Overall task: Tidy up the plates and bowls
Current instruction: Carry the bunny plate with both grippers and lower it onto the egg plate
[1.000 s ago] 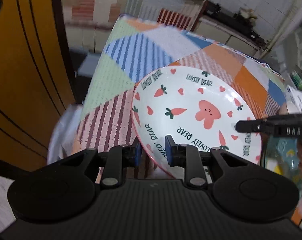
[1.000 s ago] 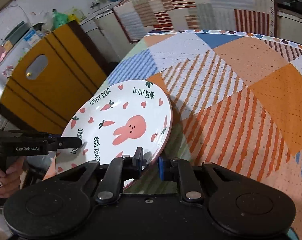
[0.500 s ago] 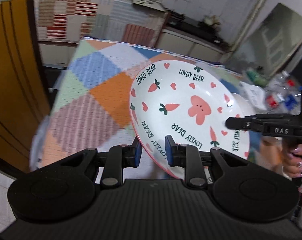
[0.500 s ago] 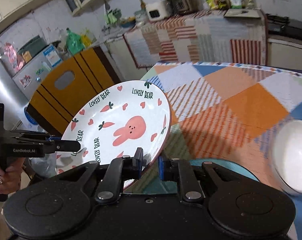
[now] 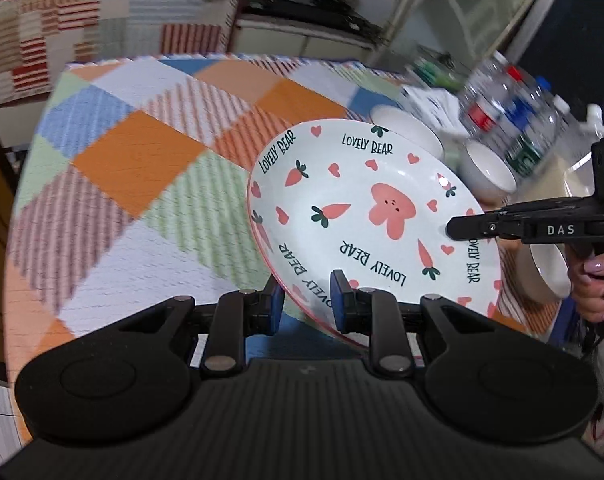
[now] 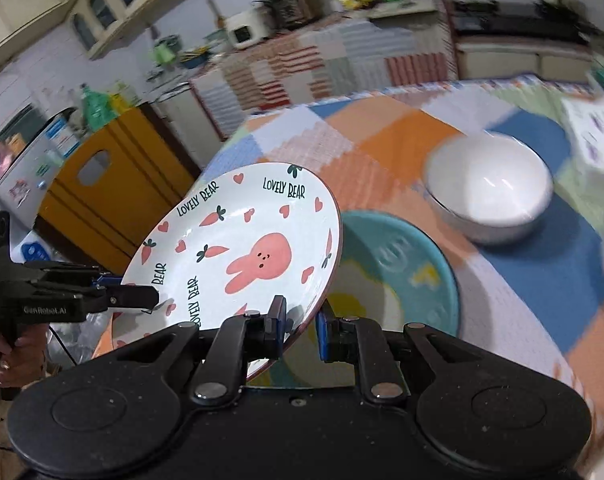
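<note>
the near-left worktop point(image 5: 133, 208) lies open. to the right, two white bowls point(image 5: 488, 168), bottles point(image 5: 514, 120) and a teal plate point(image 6: 402, 264) crowd the way; a yellow cabinet point(image 6: 113, 192) flanks the left edge.

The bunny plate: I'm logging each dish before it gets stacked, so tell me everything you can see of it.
The bunny plate is round, glossy white, ceramic-looking, with a thin pink rim. It shows a pink rabbit, carrots, hearts and "LOVELY BEAR" lettering. It is tilted in the air above the checked tablecloth, partly over a teal plate. The left tongs and right tongs clamp opposite edges of its rim.
</note>
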`<state>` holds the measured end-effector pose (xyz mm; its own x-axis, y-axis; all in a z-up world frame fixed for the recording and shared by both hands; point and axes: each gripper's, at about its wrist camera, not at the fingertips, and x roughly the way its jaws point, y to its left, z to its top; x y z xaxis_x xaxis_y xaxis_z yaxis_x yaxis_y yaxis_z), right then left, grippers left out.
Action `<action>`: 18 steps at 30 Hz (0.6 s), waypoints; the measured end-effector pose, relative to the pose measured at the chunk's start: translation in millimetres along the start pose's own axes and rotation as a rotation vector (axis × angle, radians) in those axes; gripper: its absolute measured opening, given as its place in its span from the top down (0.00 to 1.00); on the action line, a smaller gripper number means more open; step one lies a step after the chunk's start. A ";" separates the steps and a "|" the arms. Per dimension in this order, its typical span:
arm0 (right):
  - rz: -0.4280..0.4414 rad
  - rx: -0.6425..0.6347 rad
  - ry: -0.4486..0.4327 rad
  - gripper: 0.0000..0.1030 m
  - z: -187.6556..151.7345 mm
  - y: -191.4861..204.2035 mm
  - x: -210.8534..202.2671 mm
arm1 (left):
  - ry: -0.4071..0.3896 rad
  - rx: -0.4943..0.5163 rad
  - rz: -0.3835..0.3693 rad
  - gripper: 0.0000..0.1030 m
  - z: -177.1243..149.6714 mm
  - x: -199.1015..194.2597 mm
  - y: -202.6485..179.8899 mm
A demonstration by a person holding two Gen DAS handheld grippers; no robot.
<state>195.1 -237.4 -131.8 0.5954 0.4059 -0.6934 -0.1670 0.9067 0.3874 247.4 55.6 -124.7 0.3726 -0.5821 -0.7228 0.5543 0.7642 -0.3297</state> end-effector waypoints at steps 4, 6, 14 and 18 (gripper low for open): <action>-0.053 0.020 0.022 0.81 -12.1 -5.0 -6.7 | 0.047 -0.029 -0.032 0.78 -3.5 14.3 -6.5; -0.056 0.079 0.007 0.81 -15.3 -13.6 -11.6 | 0.053 -0.058 -0.034 0.78 1.1 22.5 -9.5; -0.115 0.106 0.023 0.81 -13.1 -25.9 -0.2 | 0.132 -0.063 0.077 0.77 18.0 51.1 -20.0; -0.120 0.129 0.051 0.81 -14.7 -29.2 9.3 | 0.172 -0.042 0.112 0.77 25.1 56.9 -20.8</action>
<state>193.9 -258.5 -158.6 0.5638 0.3037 -0.7681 0.0075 0.9280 0.3725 275.7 -0.4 -143.6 0.2951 -0.4397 -0.8483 0.4842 0.8342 -0.2639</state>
